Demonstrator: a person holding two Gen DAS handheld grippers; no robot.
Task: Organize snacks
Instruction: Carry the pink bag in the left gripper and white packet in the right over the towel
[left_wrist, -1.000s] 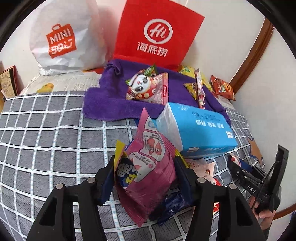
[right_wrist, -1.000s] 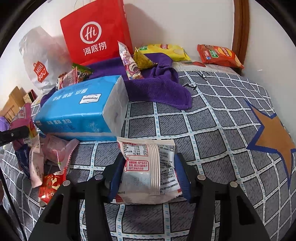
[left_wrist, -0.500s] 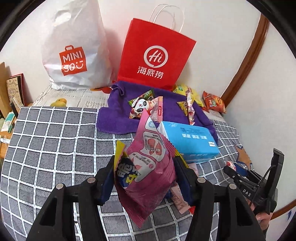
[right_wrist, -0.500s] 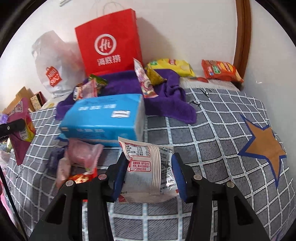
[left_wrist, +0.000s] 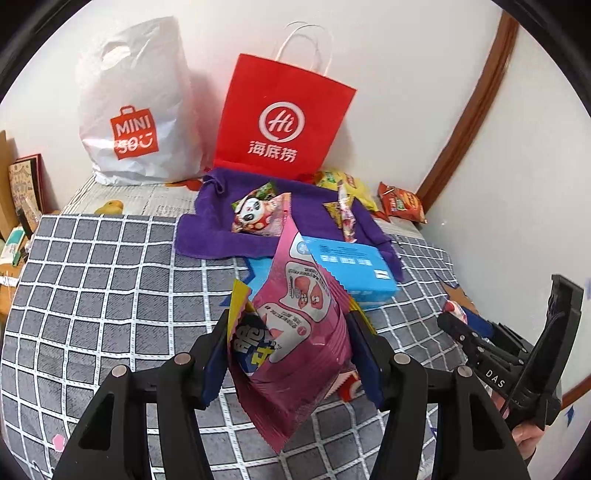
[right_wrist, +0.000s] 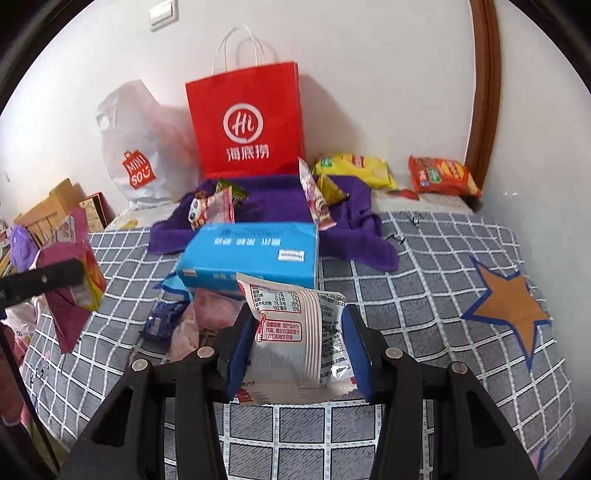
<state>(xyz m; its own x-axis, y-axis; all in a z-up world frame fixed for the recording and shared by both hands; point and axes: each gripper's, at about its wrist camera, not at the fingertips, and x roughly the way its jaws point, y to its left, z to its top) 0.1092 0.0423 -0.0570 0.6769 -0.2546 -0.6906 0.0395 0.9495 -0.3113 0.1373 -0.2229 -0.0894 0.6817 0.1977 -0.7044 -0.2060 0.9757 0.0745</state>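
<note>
My left gripper (left_wrist: 291, 354) is shut on a pink snack packet (left_wrist: 306, 332) together with a yellow and blue packet (left_wrist: 249, 338), held above the grey checked cover (left_wrist: 103, 280). It shows at the left edge of the right wrist view (right_wrist: 70, 291). My right gripper (right_wrist: 295, 350) is shut on a white and silver snack packet (right_wrist: 291, 332), raised over the cover (right_wrist: 424, 302). Several loose packets (right_wrist: 173, 317) lie beside a blue tissue pack (right_wrist: 251, 254). More snacks (left_wrist: 258, 214) lie on a purple towel (left_wrist: 207, 236).
A red paper bag (left_wrist: 284, 118) and a white plastic bag (left_wrist: 136, 107) stand against the back wall. Yellow (right_wrist: 354, 168) and orange (right_wrist: 443, 175) chip bags lie at the back right. Boxes (right_wrist: 51, 210) stand off the left edge. A wooden frame (right_wrist: 484, 88) runs up the right wall.
Both grippers have risen and drawn back from the pile with their packets still held. The bags and the whole cover now show from higher up.
</note>
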